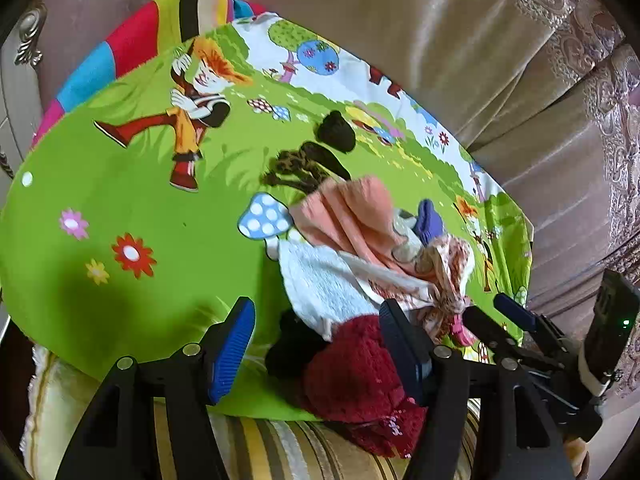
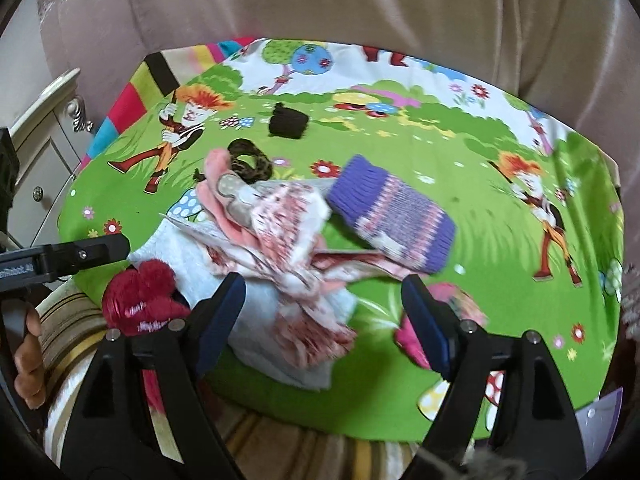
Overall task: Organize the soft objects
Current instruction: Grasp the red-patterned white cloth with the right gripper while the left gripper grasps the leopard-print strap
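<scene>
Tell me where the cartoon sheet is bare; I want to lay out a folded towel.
The cartoon sheet is bare on its left, between the printed cartoon boy and the near edge. The pile crowds the near right: peach towel, white towel, red knit hat, purple sock.

Black grippers (image 1: 316,344) — ribbed blue pads (image 1: 232,354); silver screws.

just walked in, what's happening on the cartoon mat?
A person holds a hand-held gripper in each hand over a pile of soft items on the green cartoon mat. Both stand open and hold nothing. The left hand-held gripper hangs over the dark red fluffy item and white towel at the mat's near edge; the right hand-held gripper hangs over the pink-and-white patterned cloth, with the purple knit sock just beyond. A black sock and a leopard-print scrunchie lie apart, farther back. Nothing looks sorted yet.
</scene>
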